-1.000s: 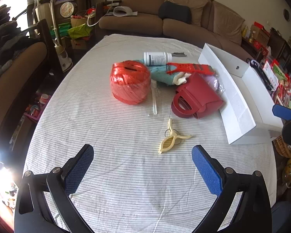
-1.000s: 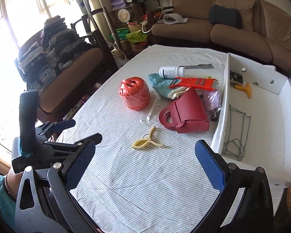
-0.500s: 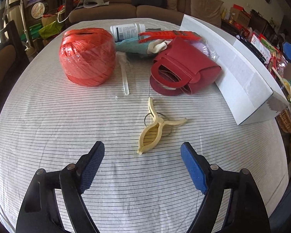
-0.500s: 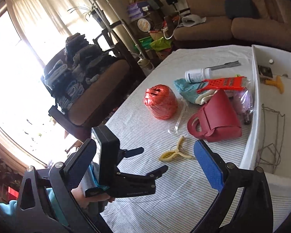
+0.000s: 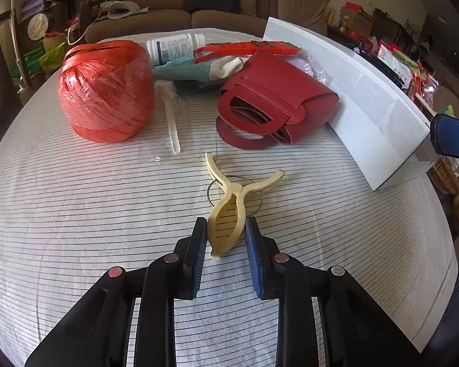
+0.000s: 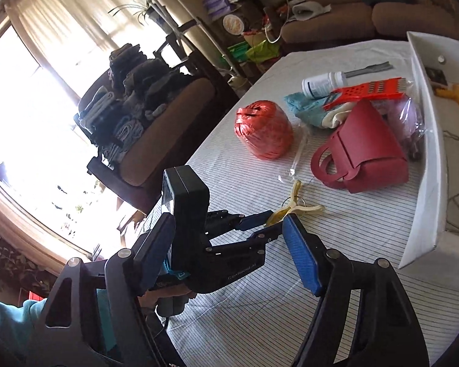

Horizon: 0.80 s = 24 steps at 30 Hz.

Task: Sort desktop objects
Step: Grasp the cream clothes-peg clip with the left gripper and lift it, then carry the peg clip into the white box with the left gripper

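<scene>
The left gripper point(image 5: 225, 238), jaws just closing, clamps the cream clothes peg point(image 5: 229, 214); the right gripper point(image 6: 229, 257), narrowing, holds nothing.

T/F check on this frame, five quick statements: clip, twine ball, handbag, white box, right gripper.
1. The left gripper has the cream clip between its pads. True; its jaws have just been closing around the clip's rounded end.
2. The red twine ball sits inside the white box. False; it rests on the striped tablecloth, across the table from the box.
3. The red handbag lies on its side next to the box wall. True.
4. The right gripper holds the orange grater. False; nothing is between its pads, and the grater lies on the pile.
5. The clip has a metal ring. True.
</scene>
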{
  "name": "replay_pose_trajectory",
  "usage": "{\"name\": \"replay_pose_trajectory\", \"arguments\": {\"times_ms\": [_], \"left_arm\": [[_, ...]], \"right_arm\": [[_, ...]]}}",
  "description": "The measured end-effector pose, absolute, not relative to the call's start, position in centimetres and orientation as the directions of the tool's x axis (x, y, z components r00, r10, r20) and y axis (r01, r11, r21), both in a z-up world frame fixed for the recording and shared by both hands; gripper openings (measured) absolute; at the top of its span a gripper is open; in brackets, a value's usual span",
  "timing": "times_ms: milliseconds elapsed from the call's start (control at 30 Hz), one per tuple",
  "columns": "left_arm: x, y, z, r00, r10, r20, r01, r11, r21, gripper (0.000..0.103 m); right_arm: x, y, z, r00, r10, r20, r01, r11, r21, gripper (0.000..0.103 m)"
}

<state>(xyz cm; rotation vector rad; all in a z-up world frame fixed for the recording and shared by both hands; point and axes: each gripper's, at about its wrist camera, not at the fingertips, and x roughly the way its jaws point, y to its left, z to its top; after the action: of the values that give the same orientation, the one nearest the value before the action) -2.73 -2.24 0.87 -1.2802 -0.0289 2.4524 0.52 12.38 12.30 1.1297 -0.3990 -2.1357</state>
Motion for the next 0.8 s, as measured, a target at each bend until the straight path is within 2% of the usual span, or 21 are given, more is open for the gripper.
{"name": "replay_pose_trajectory", "arguments": {"times_ms": [167, 367, 433, 500, 667, 700, 733, 767, 800], "left_arm": [[-2.3, -4.1, 1.4, -0.531, 0.372, -0.761, -0.282, -0.925, -0.255, 0.025], [-0.5, -5.6, 4.5, -0.585, 0.421, -0.693, -0.285, -0.907, -0.311, 0.024], [0.4, -5.4, 6.1, -0.598, 0.447, -0.665, -0.312, -0.895, -0.32, 0.024], [1.5, -5.2, 7.8, -0.612, 0.469, -0.637, -0.34, -0.883, -0.323, 0.024], [3.7, -4.3, 11.2, -0.627, 0.505, -0.593, -0.384, -0.863, -0.328, 0.025], [3.9, -4.0, 11.6, -0.63, 0.504, -0.591, -0.382, -0.864, -0.328, 0.025], [4.1, -3.7, 12.0, -0.629, 0.507, -0.589, -0.381, -0.862, -0.335, 0.024], [4.2, -3.5, 12.3, -0.633, 0.507, -0.586, -0.376, -0.862, -0.34, 0.024], [4.3, -3.2, 12.6, -0.636, 0.505, -0.584, -0.373, -0.863, -0.34, 0.024]], "right_arm": [[0.1, 12.9, 11.2, -0.354, -0.741, -0.57, 0.389, -0.671, 0.631, 0.07], [-1.1, 13.2, 7.7, -0.296, -0.807, -0.512, 0.244, -0.582, 0.776, 0.069], [-1.5, 12.8, 7.2, -0.297, -0.811, -0.505, 0.231, -0.573, 0.786, 0.057], [-1.9, 12.7, 7.0, -0.312, -0.807, -0.501, 0.211, -0.573, 0.792, 0.05], [-2.7, 13.1, 7.8, -0.368, -0.81, -0.457, 0.176, -0.543, 0.821, 0.048], [-2.7, 13.2, 8.2, -0.381, -0.806, -0.452, 0.183, -0.545, 0.818, 0.042], [-2.6, 13.2, 8.6, -0.389, -0.802, -0.452, 0.188, -0.55, 0.814, 0.019], [-2.6, 13.3, 9.0, -0.396, -0.799, -0.452, 0.188, -0.552, 0.812, 0.013], [-2.4, 13.5, 9.4, -0.408, -0.796, -0.448, 0.188, -0.553, 0.811, 0.013]]}}
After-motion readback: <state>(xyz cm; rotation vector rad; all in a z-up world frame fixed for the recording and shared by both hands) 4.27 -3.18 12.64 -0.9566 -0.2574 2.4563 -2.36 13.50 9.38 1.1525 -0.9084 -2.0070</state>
